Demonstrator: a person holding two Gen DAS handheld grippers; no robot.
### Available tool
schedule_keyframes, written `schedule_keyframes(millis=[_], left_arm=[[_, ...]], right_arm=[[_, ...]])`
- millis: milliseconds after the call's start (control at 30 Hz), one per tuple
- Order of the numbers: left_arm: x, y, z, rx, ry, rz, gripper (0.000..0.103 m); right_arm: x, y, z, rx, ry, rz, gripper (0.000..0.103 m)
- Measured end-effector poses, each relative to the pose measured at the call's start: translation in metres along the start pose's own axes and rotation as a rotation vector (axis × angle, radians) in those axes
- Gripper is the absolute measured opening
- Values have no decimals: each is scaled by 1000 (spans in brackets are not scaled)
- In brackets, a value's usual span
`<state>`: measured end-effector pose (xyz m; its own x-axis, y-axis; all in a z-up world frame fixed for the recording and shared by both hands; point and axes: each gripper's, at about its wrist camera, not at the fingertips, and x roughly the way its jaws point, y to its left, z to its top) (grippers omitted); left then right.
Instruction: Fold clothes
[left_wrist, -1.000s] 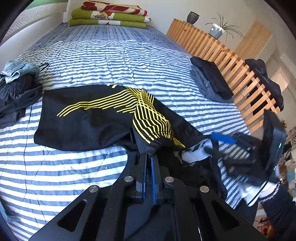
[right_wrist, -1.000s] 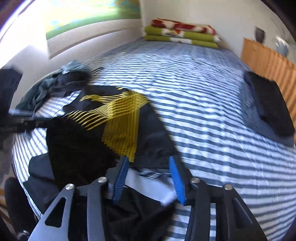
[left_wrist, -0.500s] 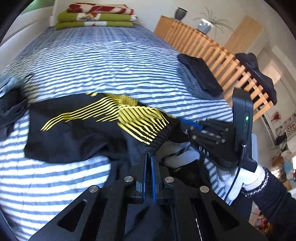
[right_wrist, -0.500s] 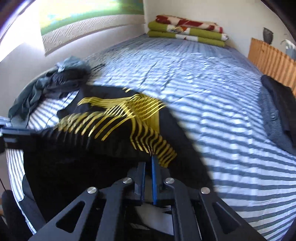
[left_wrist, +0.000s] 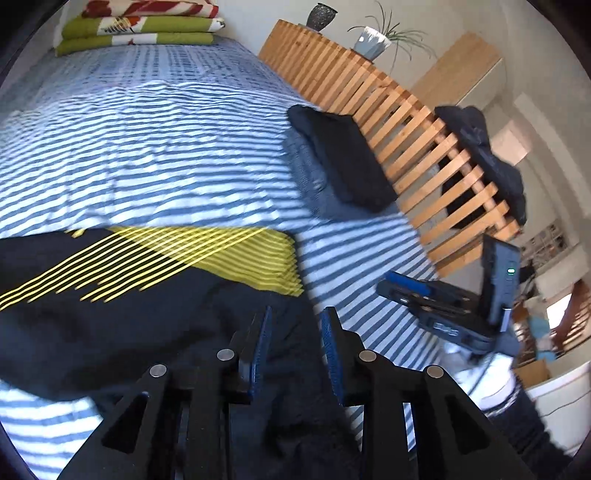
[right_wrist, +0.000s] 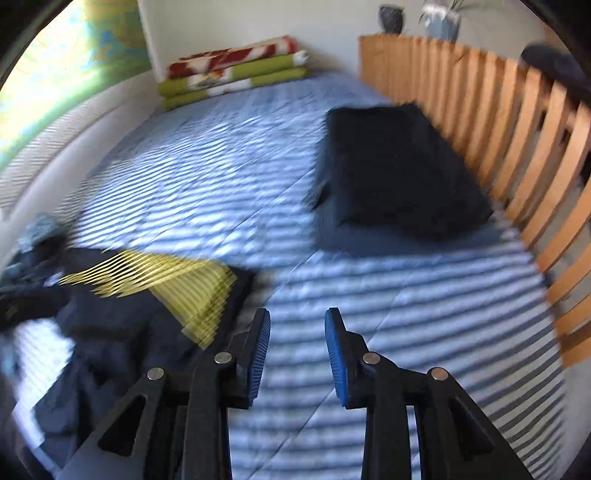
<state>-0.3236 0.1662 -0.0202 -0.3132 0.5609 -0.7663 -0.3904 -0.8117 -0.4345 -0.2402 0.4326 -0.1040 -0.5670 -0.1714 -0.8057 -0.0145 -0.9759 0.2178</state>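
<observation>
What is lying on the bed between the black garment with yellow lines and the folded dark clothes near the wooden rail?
Nothing: between the black garment with yellow lines and the folded dark clothes only bare striped bedcover shows, in both wrist views.

Daylight, bright. Sun lies in alternating bands across the striped bedspread (left_wrist: 155, 140), brightest mid-bed; source itself not visible. Wall at upper left of the right wrist view is washed out by glare. Both views show heavy fisheye bending, with dark vignette at all 4 corners. Left wrist view mostly sharp; smear on the yellow-striped black garment (left_wrist: 155, 295) and the other gripper at right. Right wrist view motion-blurred throughout; only its own blue pads (right_wrist: 260, 354) stay crisp
</observation>
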Motion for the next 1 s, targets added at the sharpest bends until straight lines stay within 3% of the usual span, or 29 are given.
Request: schedule_keyframes(millis=[100,200,367,467,633,800,867,900,933,1000], left_arm=[[-21,17,-52,19,41,85,30],[-36,32,-104,-3,82,154,30],[-71,66,-180,-100,72,216,30],[-105,96,-221,-196,55,277,31],[-167,150,-279,-373,-26,373,48],[-190,192,-314,-500,-61,366,55],[-185,203,-319,-523,-51,337,55],[-184,205,-320,-529,-53,335,55],[-182,205,-320,-531,-59,325,55],[-179,203,-318,-525,-74,302,55]], right_arm=[[3,25,-43,-95,73,61,28],[5,47,-84,-84,166,230,28],[-14,79,-123,-81,178,345,31],[-31,95,-142,-131,175,340,42],[-42,108,-158,-203,153,308,50],[-30,129,-166,-304,145,175,51],[-22,135,-167,-324,152,112,43],[-17,135,-165,-318,170,99,18],[-15,132,-163,-296,184,88,7],[-25,118,-156,-243,168,60,6]])
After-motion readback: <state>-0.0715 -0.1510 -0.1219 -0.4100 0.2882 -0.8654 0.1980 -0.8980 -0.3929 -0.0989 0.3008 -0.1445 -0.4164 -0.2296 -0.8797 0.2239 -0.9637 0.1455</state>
